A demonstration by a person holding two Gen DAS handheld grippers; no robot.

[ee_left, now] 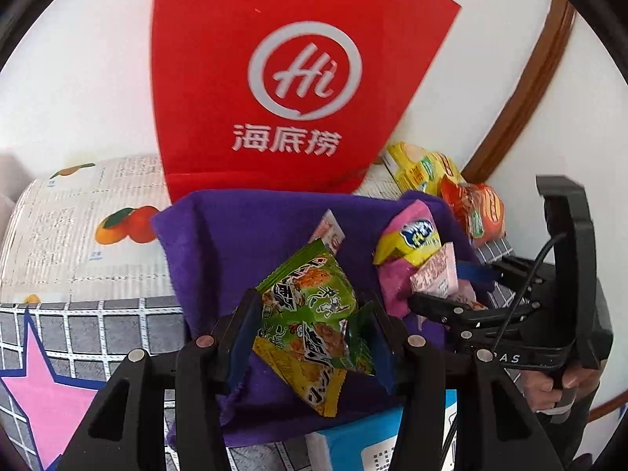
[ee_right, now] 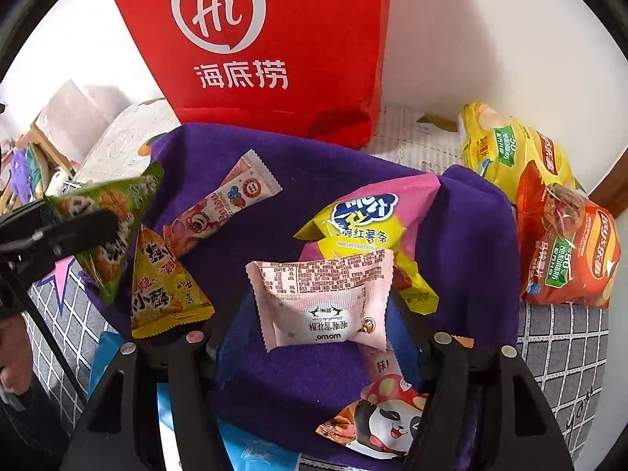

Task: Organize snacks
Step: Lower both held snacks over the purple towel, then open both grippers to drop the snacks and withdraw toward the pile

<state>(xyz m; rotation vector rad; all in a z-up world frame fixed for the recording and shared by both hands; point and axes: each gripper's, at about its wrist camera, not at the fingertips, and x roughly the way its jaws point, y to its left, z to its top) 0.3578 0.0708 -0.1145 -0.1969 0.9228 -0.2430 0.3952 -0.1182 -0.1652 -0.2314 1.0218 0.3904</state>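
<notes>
Jaws tilt steeply down: left gripper [ee_left: 310, 333] clamps green snack packets [ee_left: 314, 314]; right gripper [ee_right: 322, 329] (jaws parted) brackets a pink packet [ee_right: 325, 302].

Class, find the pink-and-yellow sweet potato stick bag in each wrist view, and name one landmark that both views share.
Left wrist view: the sweet potato bag lies right of centre on the purple cloth.
Right wrist view: the bag sits centre-right, just above the pale pink packet.
Shared landmark: the red bag standing behind the cloth.
</notes>
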